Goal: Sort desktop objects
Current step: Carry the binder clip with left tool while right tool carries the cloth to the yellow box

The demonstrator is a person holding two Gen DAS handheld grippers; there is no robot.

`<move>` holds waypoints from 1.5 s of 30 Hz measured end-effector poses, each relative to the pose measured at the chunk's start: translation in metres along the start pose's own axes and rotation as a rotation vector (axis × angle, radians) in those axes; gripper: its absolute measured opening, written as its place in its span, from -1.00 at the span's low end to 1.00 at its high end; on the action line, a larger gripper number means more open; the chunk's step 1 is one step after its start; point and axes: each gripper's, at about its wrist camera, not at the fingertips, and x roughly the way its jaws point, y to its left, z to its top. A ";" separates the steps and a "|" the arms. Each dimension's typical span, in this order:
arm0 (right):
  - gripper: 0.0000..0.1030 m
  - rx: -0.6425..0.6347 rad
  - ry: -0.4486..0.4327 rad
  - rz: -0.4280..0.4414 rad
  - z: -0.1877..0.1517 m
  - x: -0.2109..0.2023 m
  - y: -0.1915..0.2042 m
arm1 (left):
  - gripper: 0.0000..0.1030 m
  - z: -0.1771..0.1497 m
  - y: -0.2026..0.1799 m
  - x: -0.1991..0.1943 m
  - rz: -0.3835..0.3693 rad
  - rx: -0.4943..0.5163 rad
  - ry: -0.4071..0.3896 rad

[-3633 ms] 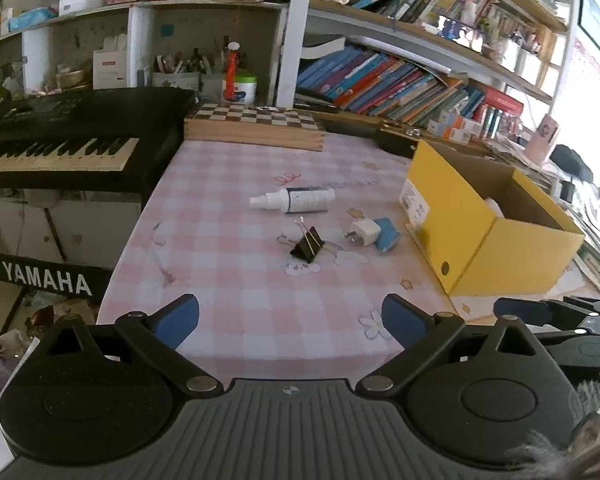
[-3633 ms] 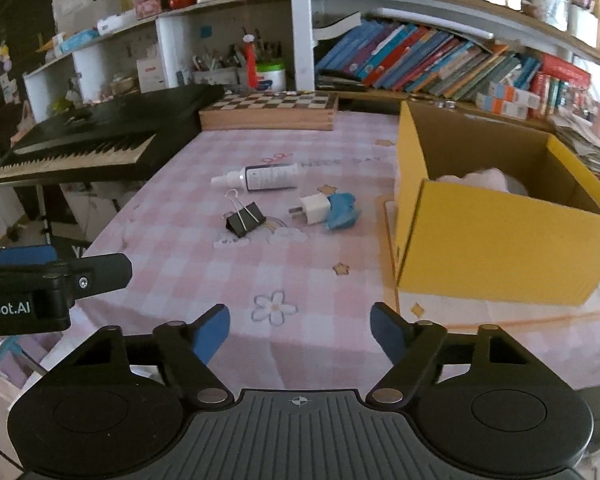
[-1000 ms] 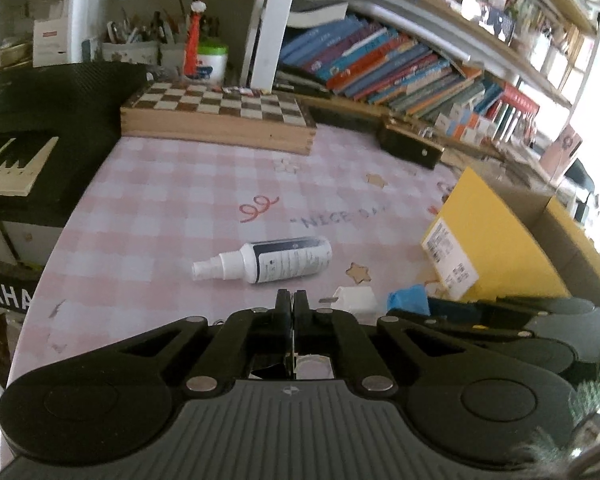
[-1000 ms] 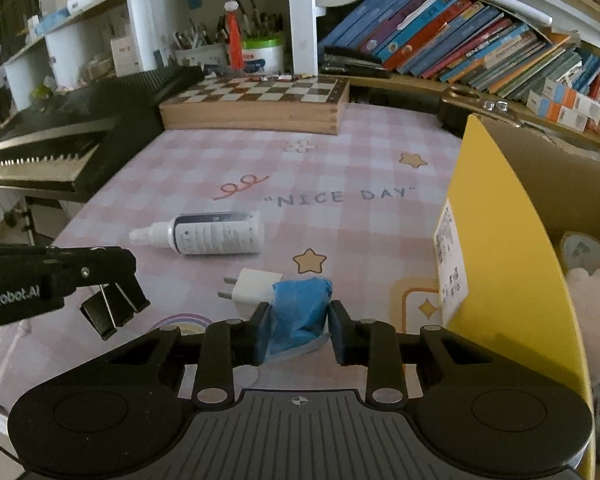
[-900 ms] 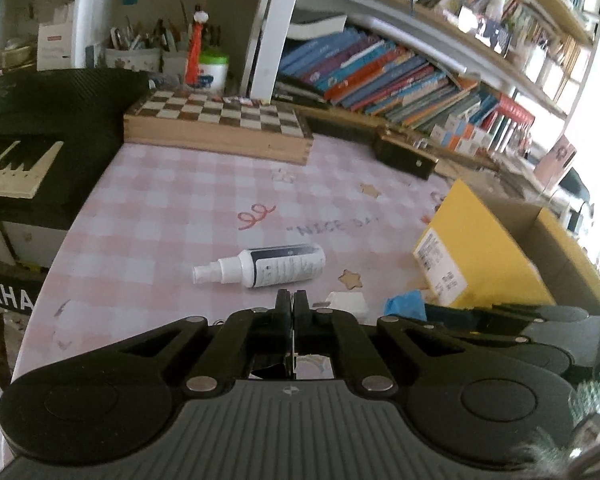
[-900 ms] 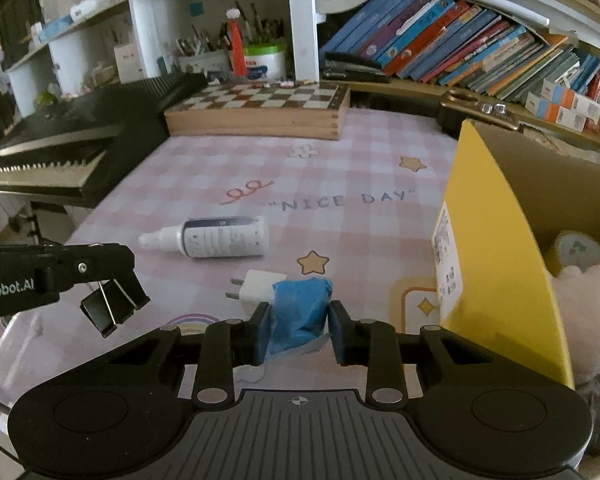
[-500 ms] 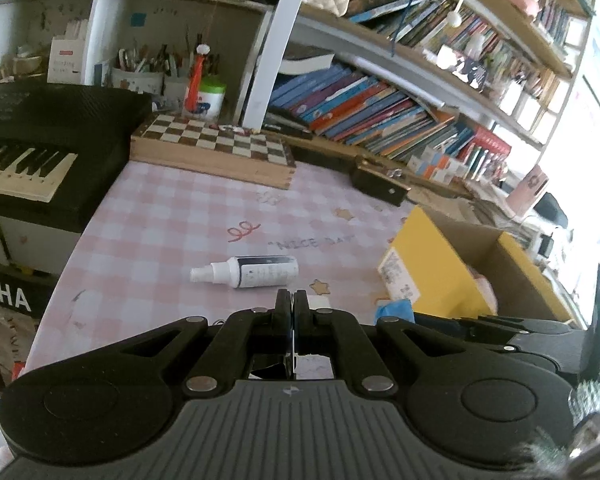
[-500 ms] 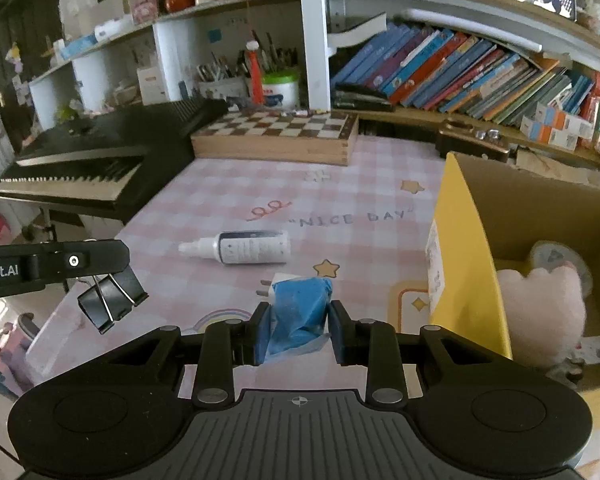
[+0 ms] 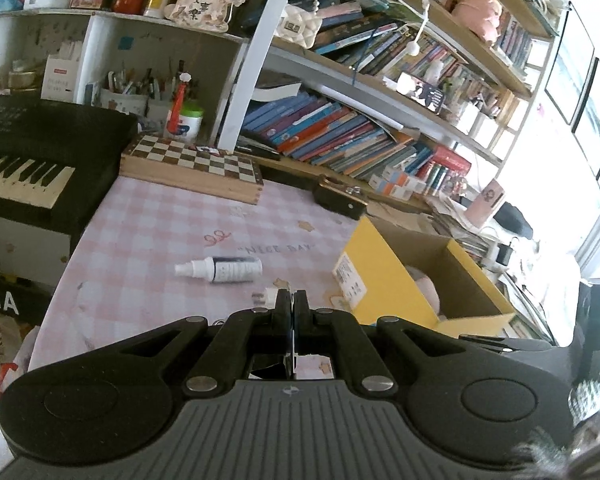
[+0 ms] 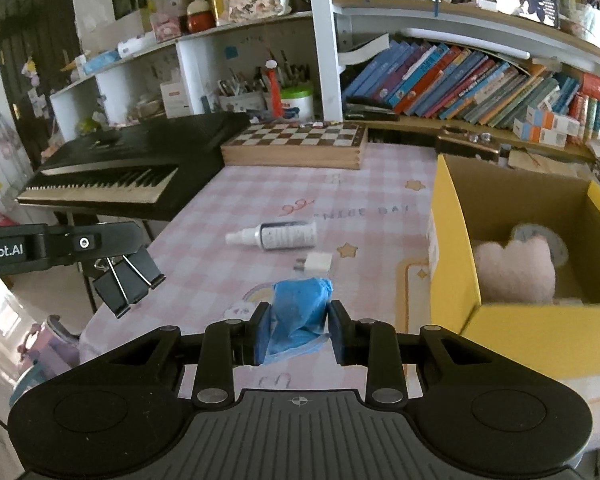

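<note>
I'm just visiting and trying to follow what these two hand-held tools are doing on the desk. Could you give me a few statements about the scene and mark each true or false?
1. The right gripper holds a blue crumpled thing between its jaws. True.
2. The left gripper holds nothing. False: a black binder clip hangs from its shut jaws.
3. The spray bottle stands upright. False: it lies on its side on the checked tablecloth.
4. The yellow box already holds a pink plush thing. True.
5. The white charger plug is in the box. False: it lies on the tablecloth near the bottle.
</note>
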 end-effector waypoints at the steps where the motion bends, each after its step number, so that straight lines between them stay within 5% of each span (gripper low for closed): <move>1: -0.42 0.005 0.001 -0.003 -0.003 -0.003 0.002 | -0.97 -0.003 0.000 -0.004 -0.002 -0.001 0.002; 23: -0.42 0.090 0.024 -0.074 -0.073 -0.060 0.043 | -0.97 -0.062 0.004 -0.068 -0.097 0.007 0.090; 45: -0.41 0.225 0.035 -0.189 -0.113 -0.094 0.017 | -0.97 -0.087 -0.040 -0.059 -0.243 0.112 0.186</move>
